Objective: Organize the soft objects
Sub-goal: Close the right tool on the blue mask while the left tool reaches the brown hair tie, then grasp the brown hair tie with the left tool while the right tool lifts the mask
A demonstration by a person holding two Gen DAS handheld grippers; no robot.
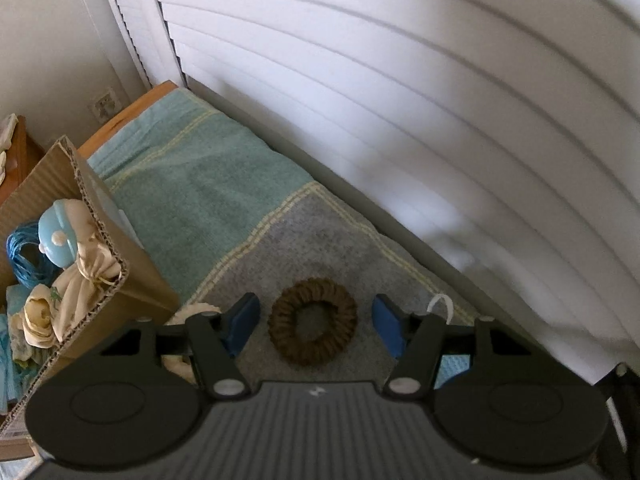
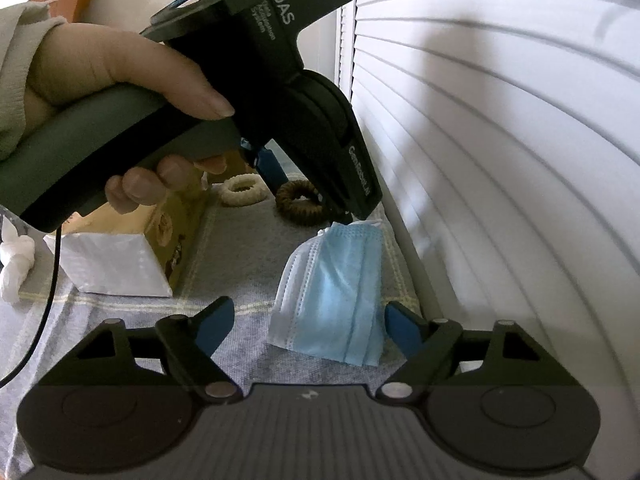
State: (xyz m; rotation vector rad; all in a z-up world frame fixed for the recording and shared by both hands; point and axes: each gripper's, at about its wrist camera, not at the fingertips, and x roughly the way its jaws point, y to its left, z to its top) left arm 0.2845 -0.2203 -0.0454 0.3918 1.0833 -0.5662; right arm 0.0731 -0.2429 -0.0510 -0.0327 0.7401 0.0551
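The step in hand looks like the pick-up of loose soft things from the towel [image 1: 208,200] so they can join the others in the cardboard box [image 1: 132,304].

At the far left of the left wrist view, the box already holds a blue cord bundle [image 1: 24,256], a pale blue round piece [image 1: 58,238], a cream cloth pouch [image 1: 86,280] and a fabric rose [image 1: 38,316]. Just right of the box, the left gripper [image 1: 316,322] is spread wide, its blue pads [image 1: 244,320] standing on either side of the brown scrunchie [image 1: 312,322], which lies flat on the grey part of the towel. The pads do not appear to touch it yet, and nothing is held. A cream scrunchie [image 2: 243,189] lies just left of the brown one (only a sliver of it shows behind the left finger in that view).

In the right wrist view, a white-sided carton [image 2: 120,264] stands at the left on the towel, and the person's left hand [image 2: 120,80] holds the other tool above the scrunchies. Further right, the right gripper [image 2: 308,328] is also spread, empty, with the near end of the blue face mask [image 2: 336,280] lying between its pads beside the white slatted shutter [image 2: 500,160].

The next move, as I judge it, calls for lowering the left gripper a little, pinching across the brown scrunchie's ring, then lifting it clear and carrying it left over the box rim. The mask is thin and limp, so the right gripper would need to press down to gather a fold.
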